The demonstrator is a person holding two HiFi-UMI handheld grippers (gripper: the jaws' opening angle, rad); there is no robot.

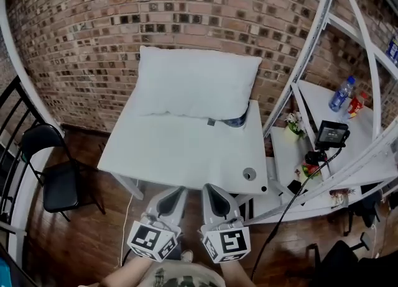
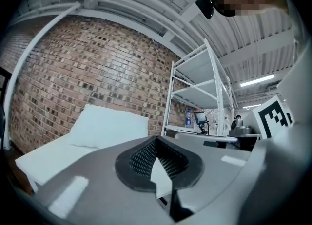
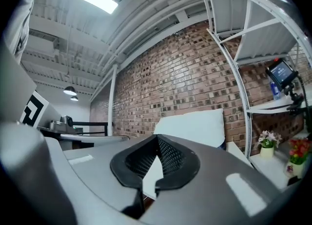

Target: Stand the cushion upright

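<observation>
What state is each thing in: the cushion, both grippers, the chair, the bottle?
cushion: upright on table, leaning against brick wall
left gripper: shut, empty
right gripper: shut, empty
chair: unfolded, unoccupied
bottle: upright on shelf

The cushion (image 1: 196,84) is white cloth, matt and softly creased. The table (image 1: 180,155) top is smooth, matt white. The wall (image 1: 87,25) is rough red-brown brick. The floor (image 1: 87,236) is dark wood with a slight sheen. The chair (image 1: 59,186) looks matt black on thin metal legs. The shelving (image 1: 309,53) is white painted metal. The left gripper (image 1: 176,191) and right gripper (image 1: 214,191) have smooth grey plastic shells and black meshed pads (image 2: 141,158).
</observation>
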